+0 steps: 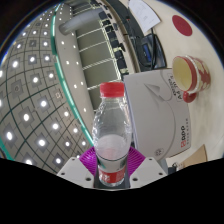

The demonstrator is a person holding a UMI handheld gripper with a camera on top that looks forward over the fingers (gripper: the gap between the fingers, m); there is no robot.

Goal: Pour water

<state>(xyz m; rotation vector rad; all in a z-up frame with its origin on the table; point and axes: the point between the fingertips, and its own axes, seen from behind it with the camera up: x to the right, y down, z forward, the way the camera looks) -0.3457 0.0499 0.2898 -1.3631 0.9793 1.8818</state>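
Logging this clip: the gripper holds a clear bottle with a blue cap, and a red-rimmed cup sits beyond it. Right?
Not quite: the cap is red, not blue, as the gripper view shows. The gripper does hold the clear bottle, and the red-rimmed cup sits beyond it.

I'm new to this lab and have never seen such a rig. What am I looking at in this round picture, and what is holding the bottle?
There is no robot arm here: a person carries a handheld two-finger gripper, and a wide-angle camera riding on it took this picture, looking forward along the fingers. The purple pads are part of those fingers. They press on both sides of a clear water bottle with a red cap, so the bottle is held. Beyond it stands a white box, and past that a round red cup. The view is tilted, showing ceiling lights.
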